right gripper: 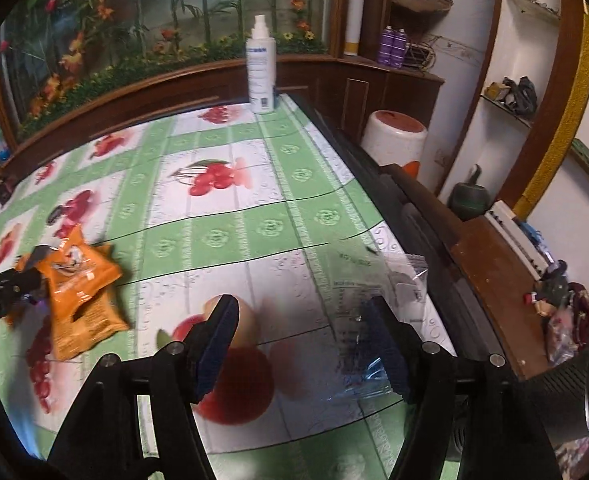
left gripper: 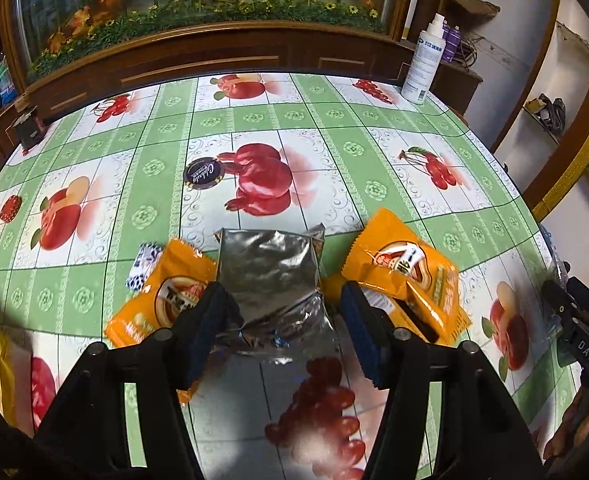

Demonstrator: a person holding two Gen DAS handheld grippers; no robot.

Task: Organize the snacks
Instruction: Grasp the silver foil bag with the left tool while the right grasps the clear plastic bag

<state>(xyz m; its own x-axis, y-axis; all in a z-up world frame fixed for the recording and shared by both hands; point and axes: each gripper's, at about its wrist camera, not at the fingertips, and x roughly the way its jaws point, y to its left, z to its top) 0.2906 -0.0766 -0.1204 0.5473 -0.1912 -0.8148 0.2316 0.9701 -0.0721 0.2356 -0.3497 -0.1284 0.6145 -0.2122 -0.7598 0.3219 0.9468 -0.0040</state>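
Note:
A crumpled silver foil snack packet [left gripper: 272,280] lies on the fruit-print tablecloth [left gripper: 334,152], between two orange snack packets, one to its left [left gripper: 162,296] and one to its right [left gripper: 406,276]. A small blue-and-white candy [left gripper: 142,266] lies by the left orange packet. My left gripper [left gripper: 282,332] is open, its jaws astride the near end of the silver packet. My right gripper [right gripper: 302,344] is open and empty over the tablecloth, its right finger over a clear plastic bag [right gripper: 374,312]. An orange packet [right gripper: 80,288] shows in the right wrist view at the left, beside the left gripper's tip.
A white spray bottle [left gripper: 420,64] stands at the table's far right corner; it also shows in the right wrist view [right gripper: 260,72]. A round dark coaster-like disc [left gripper: 203,175] lies mid-table. A small dark box [left gripper: 28,130] sits far left. The table's right edge [right gripper: 374,168] borders a white stool and wooden furniture.

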